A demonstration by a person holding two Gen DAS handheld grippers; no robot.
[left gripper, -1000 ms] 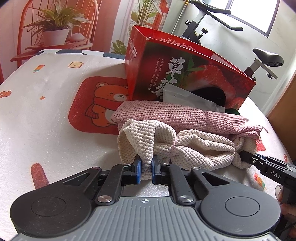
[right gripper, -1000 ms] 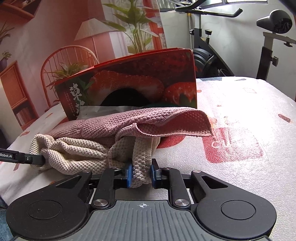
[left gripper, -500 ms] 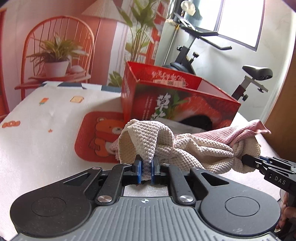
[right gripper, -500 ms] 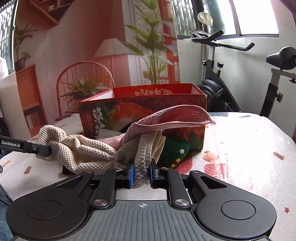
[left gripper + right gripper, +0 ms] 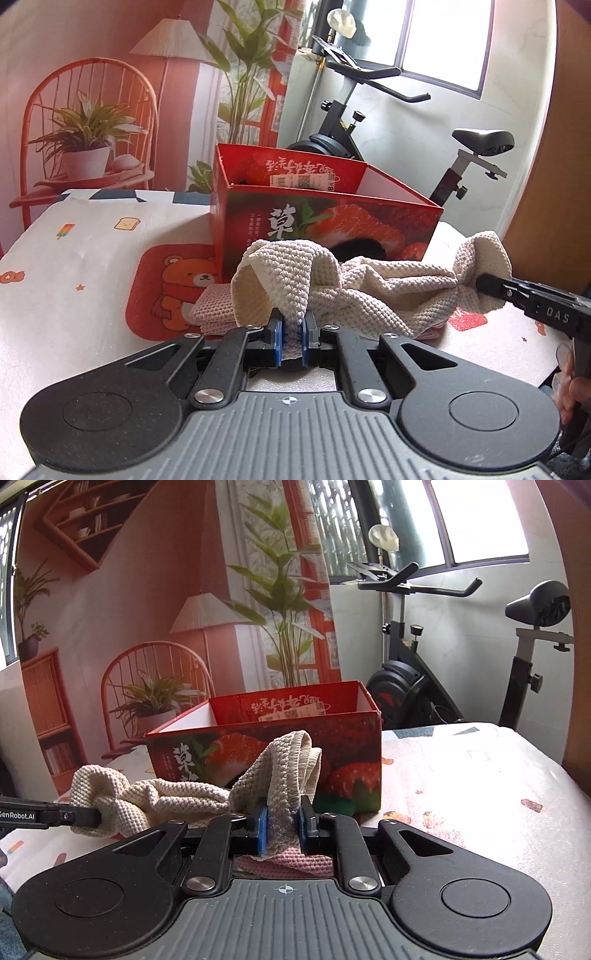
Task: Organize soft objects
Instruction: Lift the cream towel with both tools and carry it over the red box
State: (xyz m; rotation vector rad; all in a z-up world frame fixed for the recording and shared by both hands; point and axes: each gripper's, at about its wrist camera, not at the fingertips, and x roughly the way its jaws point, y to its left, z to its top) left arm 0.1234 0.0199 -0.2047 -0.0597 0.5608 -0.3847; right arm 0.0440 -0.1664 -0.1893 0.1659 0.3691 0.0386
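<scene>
A cream knitted cloth (image 5: pixel 388 291) hangs in the air between my two grippers, in front of the open red strawberry box (image 5: pixel 332 221). My left gripper (image 5: pixel 291 339) is shut on its left end. My right gripper (image 5: pixel 283 825) is shut on its right end (image 5: pixel 291 771). Each gripper shows in the other's view, the right one (image 5: pixel 480 282) at the right and the left one (image 5: pixel 98 816) at the left. A pink knitted cloth (image 5: pixel 214 310) lies on the table under the cream one; it also shows in the right wrist view (image 5: pixel 284 864).
The box (image 5: pixel 266 746) stands on a table with a white printed cover (image 5: pixel 74 258) and a red bear mat (image 5: pixel 173 291). A green soft thing (image 5: pixel 334 805) lies by the box's front. An exercise bike (image 5: pixel 369 122) stands behind the table.
Both grippers have lifted the cream cloth up off the table. The pink cloth that lay draped over it has slid off and now lies on the table below.
</scene>
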